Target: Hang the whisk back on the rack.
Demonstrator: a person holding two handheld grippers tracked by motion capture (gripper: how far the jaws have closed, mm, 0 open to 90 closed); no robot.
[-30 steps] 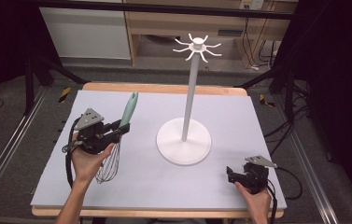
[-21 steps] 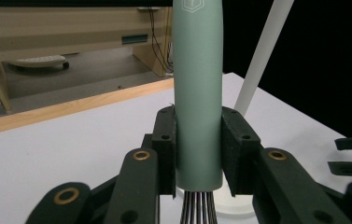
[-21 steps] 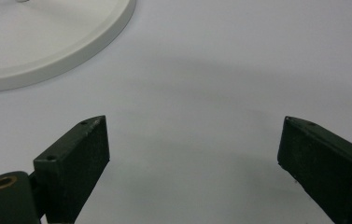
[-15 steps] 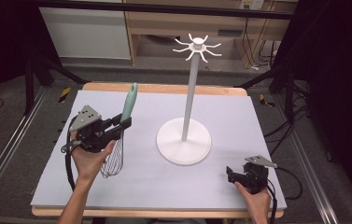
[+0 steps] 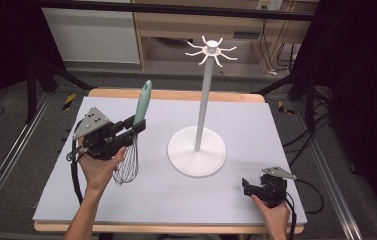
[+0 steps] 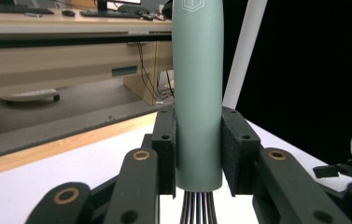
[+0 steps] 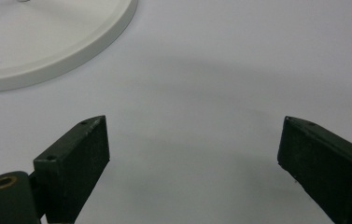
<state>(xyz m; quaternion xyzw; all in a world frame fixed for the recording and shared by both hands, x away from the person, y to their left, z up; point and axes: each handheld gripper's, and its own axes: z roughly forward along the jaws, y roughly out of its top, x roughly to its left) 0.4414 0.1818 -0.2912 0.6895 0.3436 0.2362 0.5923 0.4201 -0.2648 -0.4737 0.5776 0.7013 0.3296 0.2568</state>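
I have the whisk [image 5: 135, 131] clamped in my left gripper [image 5: 137, 127], jaws pressed on either side of the green handle just above where the wires leave it, as the left gripper view shows with the handle [image 6: 197, 93] standing upright between the pads. It sits to the left of the white stand [image 5: 197, 150], handle end up and leaning slightly towards the stand's side, wire head hanging down just over the mat. My right gripper [image 5: 246, 188] rests low in front of and to the right of the stand's base, jaws wide apart with nothing between them; its own view looks across bare mat to the base rim [image 7: 71, 51].

The job I judge to be in hand is hanging the whisk on one of the hooks [image 5: 211, 50] at the top of the stand's pole. To do it well I would keep the grip firm so the handle does not swivel, carry it well above the hooks before moving in, and approach from the stand's left so the wires stay clear of the pole. I cannot make out a hanging loop at the handle's tip, so I would check that first.

The tabletop [image 5: 176, 95] is wood under a pale lilac mat [image 5: 256, 130]. Behind the stand are a light wooden desk, cables and dark drapes.
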